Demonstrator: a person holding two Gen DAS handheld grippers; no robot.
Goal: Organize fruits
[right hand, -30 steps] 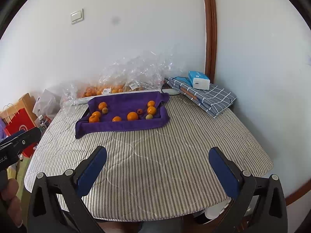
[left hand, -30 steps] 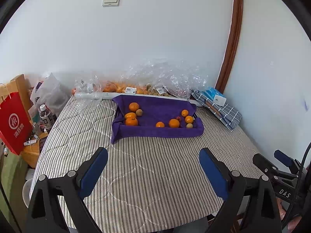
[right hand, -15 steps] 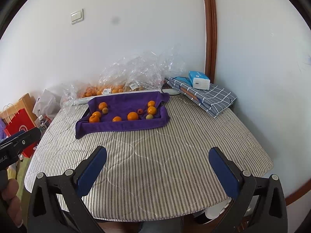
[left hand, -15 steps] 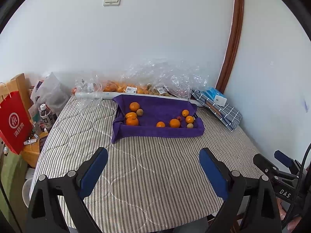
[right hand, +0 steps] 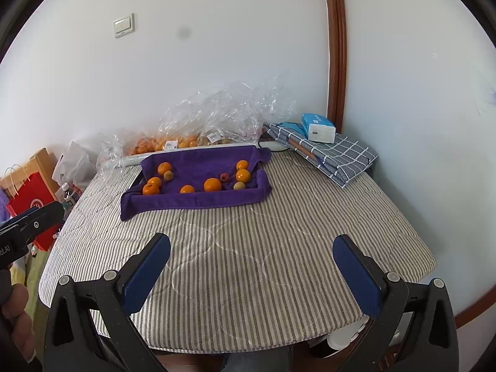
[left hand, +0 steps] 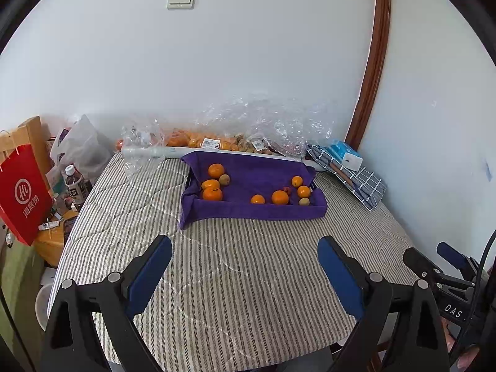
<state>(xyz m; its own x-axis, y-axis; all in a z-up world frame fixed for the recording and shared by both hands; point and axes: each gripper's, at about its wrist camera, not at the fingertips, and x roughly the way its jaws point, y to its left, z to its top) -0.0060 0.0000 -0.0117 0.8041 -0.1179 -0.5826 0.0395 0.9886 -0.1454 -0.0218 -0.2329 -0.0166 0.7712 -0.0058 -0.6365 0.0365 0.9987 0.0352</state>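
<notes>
The fruits (left hand: 214,194) — oranges and a few smaller brownish ones — are scattered in a tray lined with a purple towel (left hand: 257,179) at the far side of the striped counter (left hand: 235,279). Crumpled plastic bags (left hand: 254,127) are heaped behind it, against the wall. The left gripper (left hand: 245,271) and right gripper (right hand: 251,268) are held wide open and empty over the near edge — well apart from the tray.

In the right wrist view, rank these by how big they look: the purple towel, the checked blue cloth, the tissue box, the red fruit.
1. purple towel
2. checked blue cloth, smaller than the towel, though part of it is covered by the box
3. tissue box
4. red fruit, clearly the smallest
</notes>
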